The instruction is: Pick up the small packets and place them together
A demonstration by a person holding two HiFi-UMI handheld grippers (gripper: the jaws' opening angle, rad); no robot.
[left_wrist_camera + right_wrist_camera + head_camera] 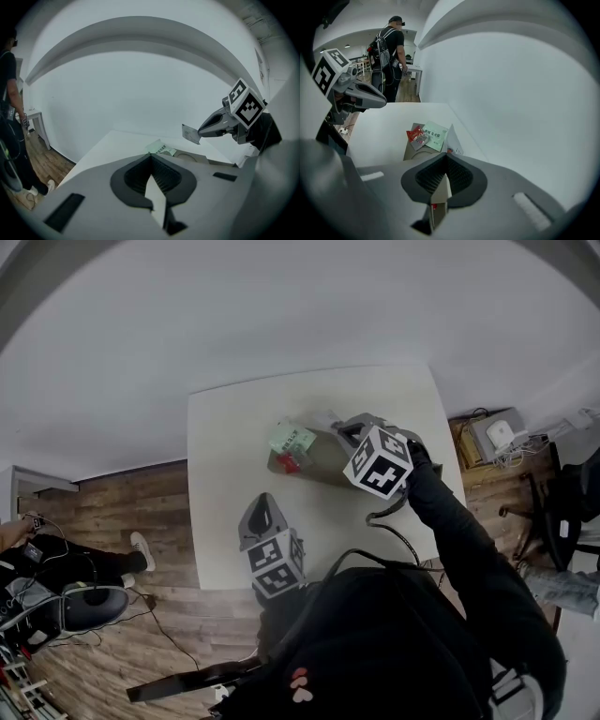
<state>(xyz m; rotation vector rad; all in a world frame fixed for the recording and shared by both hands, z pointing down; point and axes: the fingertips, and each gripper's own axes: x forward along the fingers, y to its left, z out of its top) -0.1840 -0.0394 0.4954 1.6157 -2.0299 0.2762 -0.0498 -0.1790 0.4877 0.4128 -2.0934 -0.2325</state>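
Transport step: right gripper clamps a grey packet, frame right; left gripper jaws together. Next, judged: lower beside green packet at centre, then release.

The green packet's print is too small to read. The left gripper grips a white packet seen edge-on, its face hidden. So too the red-marked packet in the right gripper. In the head view that gripper covers the cardboard piece's right end. A bystander is cut off by the left gripper view's left edge.
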